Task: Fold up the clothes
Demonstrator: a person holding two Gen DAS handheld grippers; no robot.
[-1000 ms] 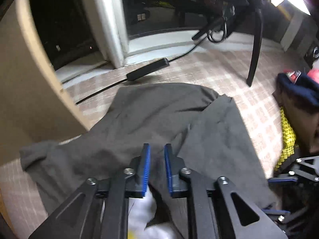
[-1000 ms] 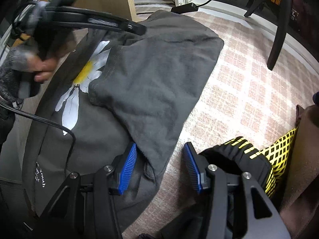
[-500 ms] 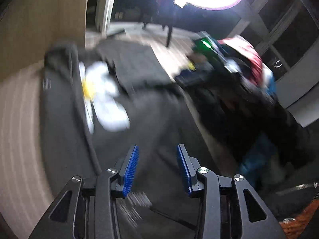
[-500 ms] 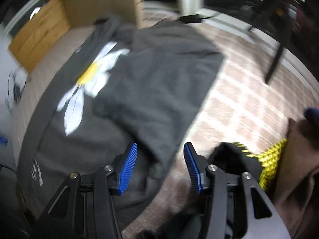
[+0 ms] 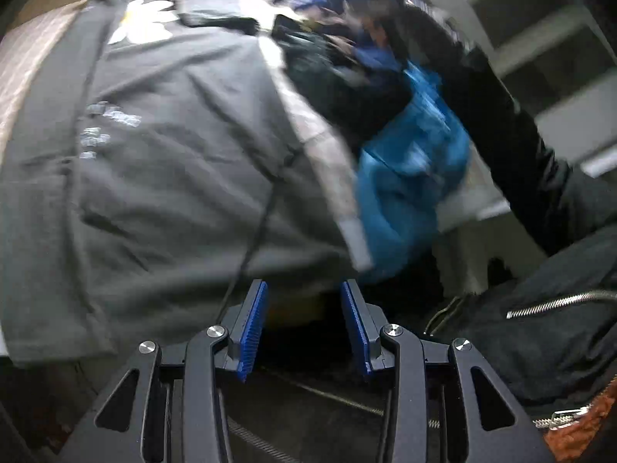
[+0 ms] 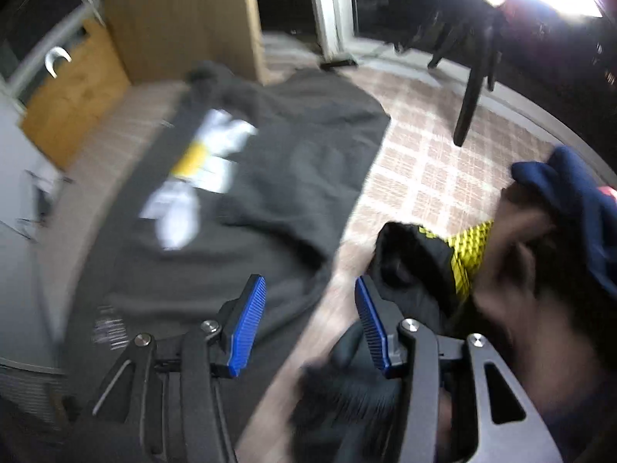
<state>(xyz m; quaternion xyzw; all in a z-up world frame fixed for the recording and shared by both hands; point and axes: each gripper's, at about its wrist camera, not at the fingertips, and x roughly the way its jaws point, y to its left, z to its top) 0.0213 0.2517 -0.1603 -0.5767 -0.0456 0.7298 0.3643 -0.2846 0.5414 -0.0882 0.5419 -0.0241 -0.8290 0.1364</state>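
hem of the grey shirt (image 5: 162,177) lies just ahead of my left tongs (image 5: 304,324) in the left wrist view, its length running away up-left toward the daisy; tongs spread, nothing between. in the right wrist view the shirt (image 6: 246,208) lies flat on the checked floor (image 6: 428,162), ahead-left of my right tongs (image 6: 310,324), spread and empty. left looks nearer the hem.

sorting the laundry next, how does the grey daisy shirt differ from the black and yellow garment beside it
The grey daisy shirt lies spread flat and partly folded; the black and yellow garment sits bunched in a heap. The shirt carries a white and yellow flower print; the garment has a yellow grid pattern. Both rest on the checked surface.
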